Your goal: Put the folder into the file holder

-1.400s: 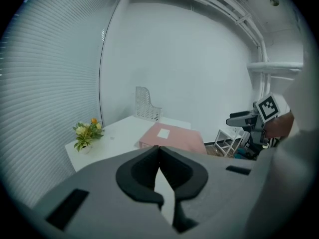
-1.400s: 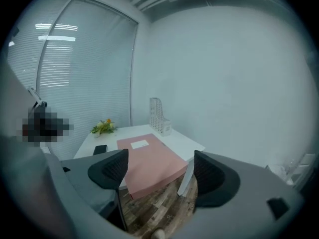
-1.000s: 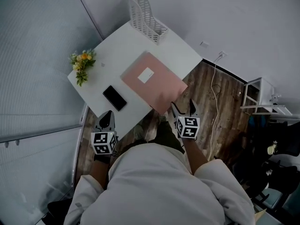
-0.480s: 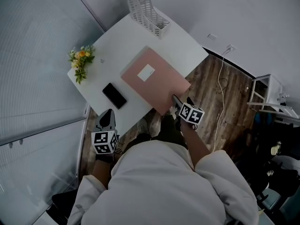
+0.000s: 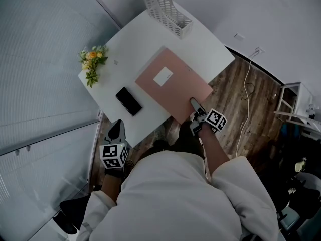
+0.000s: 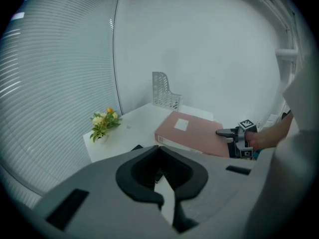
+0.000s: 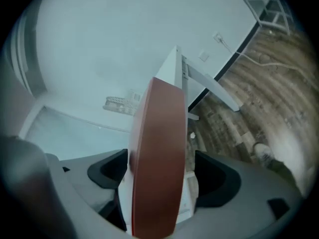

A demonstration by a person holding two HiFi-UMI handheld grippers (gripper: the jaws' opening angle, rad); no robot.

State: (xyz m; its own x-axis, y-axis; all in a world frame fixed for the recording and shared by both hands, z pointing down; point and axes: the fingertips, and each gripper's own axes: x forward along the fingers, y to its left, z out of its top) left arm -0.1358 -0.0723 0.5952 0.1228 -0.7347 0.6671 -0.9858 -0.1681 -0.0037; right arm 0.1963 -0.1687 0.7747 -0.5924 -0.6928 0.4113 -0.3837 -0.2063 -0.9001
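Note:
A pink folder [image 5: 173, 84] with a white label lies flat on the white table [image 5: 125, 44], its near right corner hanging over the edge. My right gripper [image 5: 195, 107] is turned on its side at that corner. Its jaws stand open above and below the folder's edge [image 7: 157, 153], with thin gaps on both sides. The white mesh file holder [image 5: 165, 9] stands empty at the table's far corner. My left gripper [image 5: 115, 129] hangs below the near table edge, shut and holding nothing. From the left gripper view the folder [image 6: 192, 133] and the right gripper [image 6: 224, 132] show together.
A black phone [image 5: 129, 101] lies left of the folder. A small pot of flowers [image 5: 92, 64] stands at the table's left corner. A white cable [image 5: 248, 92] runs over the wooden floor to the right, near a white shelf [image 5: 296, 102].
My right gripper has moved forward from below the table edge and rolled sideways, so its jaws now straddle the folder's near corner. The left gripper has stayed about where it was.

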